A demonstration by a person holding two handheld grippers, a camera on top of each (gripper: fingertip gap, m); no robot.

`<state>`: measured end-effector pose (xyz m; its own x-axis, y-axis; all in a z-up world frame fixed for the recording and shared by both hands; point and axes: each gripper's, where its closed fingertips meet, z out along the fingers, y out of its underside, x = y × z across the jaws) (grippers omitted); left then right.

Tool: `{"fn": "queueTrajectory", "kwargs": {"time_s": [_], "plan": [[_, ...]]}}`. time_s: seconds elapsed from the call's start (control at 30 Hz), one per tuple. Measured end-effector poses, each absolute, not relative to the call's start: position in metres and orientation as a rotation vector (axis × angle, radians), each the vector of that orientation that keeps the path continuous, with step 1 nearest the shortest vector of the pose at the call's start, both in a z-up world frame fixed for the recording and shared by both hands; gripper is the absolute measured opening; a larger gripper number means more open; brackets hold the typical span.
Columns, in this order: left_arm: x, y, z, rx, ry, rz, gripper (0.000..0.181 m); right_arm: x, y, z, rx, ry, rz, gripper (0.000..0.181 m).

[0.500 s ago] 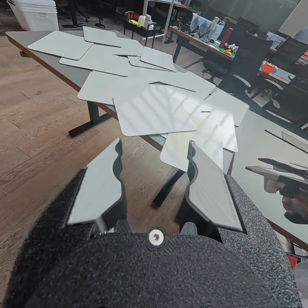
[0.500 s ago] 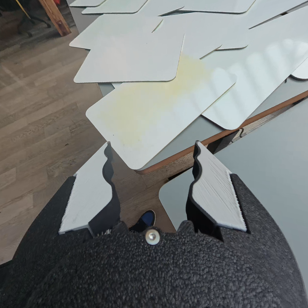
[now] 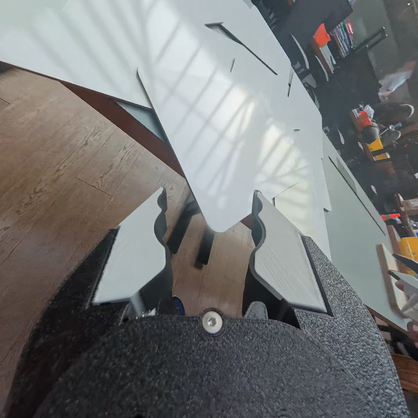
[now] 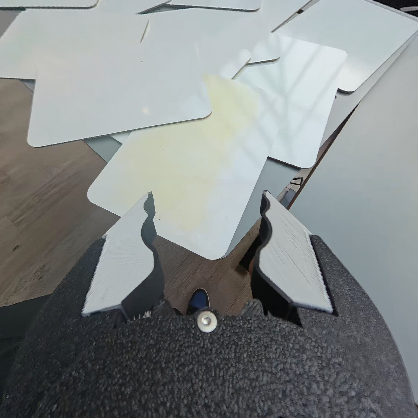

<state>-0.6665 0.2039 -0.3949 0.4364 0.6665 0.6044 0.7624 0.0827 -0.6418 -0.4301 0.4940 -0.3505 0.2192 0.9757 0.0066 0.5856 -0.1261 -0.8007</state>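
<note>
- The left gripper (image 3: pixel 209 192) has its jaws wide apart and holds nothing. The rounded corner of a white board (image 3: pixel 217 144) that overhangs the desk (image 3: pixel 140 117) edge lies between its fingers; whether it touches them, I cannot tell.
- Many white boards lie overlapping on this desk, above the wooden floor (image 3: pixel 56 162).
- The right gripper (image 4: pixel 207 193) is also spread open and empty. A yellow-stained board (image 4: pixel 187 172) juts over the desk edge, its corner between the fingers.
- Beside it on the right stands a second grey desk (image 4: pixel 366 181).
</note>
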Motion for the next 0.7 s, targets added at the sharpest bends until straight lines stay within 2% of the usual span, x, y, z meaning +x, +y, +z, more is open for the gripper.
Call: {"fn": "queueTrajectory", "kwargs": {"time_s": [0.17,0.33,0.4,0.53,0.7], "plan": [[-0.689,0.237,-0.449,-1.541,-1.329,-0.521,0.066,-0.405,0.446,-0.344,-1.943,-1.291,0.602,0.09],[-0.686,0.264,-0.456,-1.446,-1.35,-0.705,0.026,-0.4,0.396,-0.335,-1.983,-1.271,0.548,0.085],[-0.681,0.267,-0.457,-1.414,-1.372,-0.752,0.015,-0.404,0.382,-0.332,-1.978,-1.278,0.552,0.084],[-0.669,0.263,-0.449,-1.335,-1.369,-0.859,0.008,-0.414,0.359,-0.329,-1.959,-1.28,0.595,0.079],[-0.636,0.25,-0.405,-1.188,-1.336,-1.013,0.002,-0.431,0.31,-0.346,-2.018,-1.29,0.818,0.078]]}}
